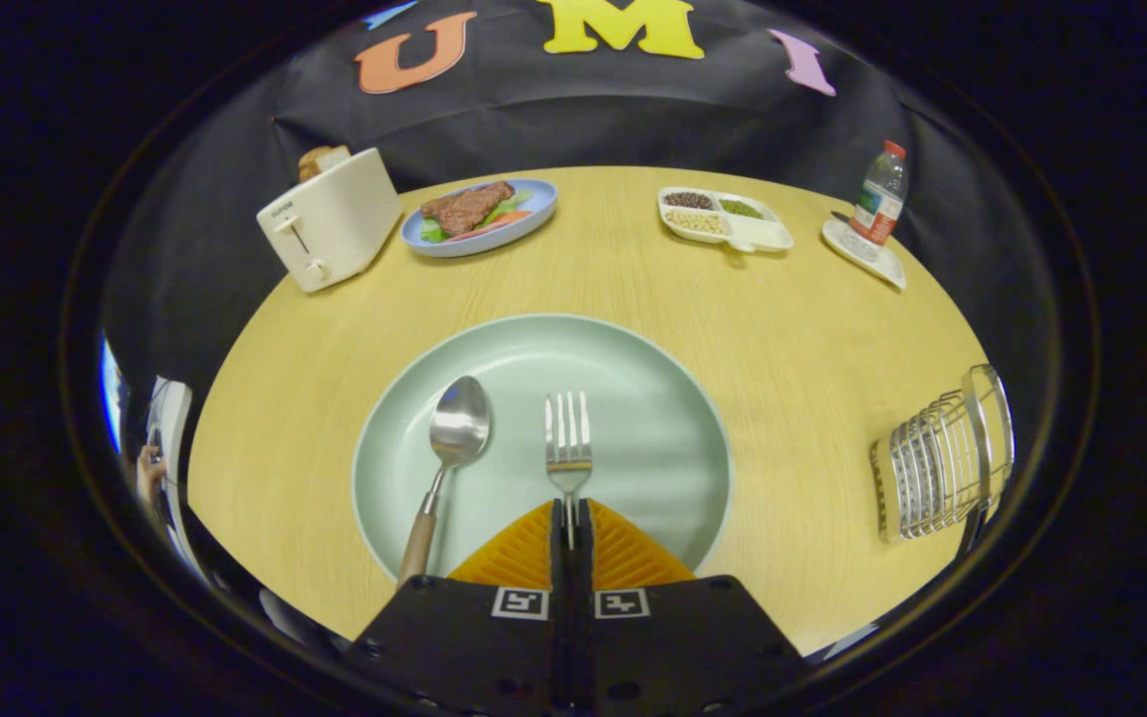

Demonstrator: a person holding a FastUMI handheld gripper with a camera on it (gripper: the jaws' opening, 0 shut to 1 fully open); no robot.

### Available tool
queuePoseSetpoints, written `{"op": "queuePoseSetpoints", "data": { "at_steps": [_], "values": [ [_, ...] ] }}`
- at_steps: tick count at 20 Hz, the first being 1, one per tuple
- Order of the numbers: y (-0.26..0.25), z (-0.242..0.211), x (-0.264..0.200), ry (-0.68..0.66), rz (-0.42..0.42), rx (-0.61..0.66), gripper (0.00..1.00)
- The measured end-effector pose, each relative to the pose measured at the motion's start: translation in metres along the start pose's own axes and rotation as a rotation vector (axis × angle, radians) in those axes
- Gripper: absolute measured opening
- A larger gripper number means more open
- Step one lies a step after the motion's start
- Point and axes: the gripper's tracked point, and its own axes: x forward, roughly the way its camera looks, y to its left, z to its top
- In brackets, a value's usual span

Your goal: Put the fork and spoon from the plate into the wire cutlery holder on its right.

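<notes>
Wooden bench (793, 349) against black cloth. Centre: plate (633, 368) carrying fork (568, 438) and, at its 9 o'clock, spoon (454, 438). Gripper (571, 513): jaws clamped together on the fork's stem. Wire cutlery holder (942, 463) at plate's 3 o'clock, well apart. Beyond: toaster (330, 219) at 11, steak dish (479, 214) at 12, divided tray (723, 219) at 1, bottle (880, 194) at 2.

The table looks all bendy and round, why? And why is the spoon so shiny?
In the gripper view the fisheye lens bows the table edge and stretches the wire cutlery holder; the spoon bowl catches overhead glare; the picture is sharp, with the hand-held gripper shut on the fork handle.
</notes>
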Motion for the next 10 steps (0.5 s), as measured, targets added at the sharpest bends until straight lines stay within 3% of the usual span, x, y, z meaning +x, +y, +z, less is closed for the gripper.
{"op": "queuePoseSetpoints", "data": {
  "at_steps": [10],
  "values": [
    [-0.032, 0.033, -0.076, -0.149, 0.012, 0.015, 0.02]
  ]
}}
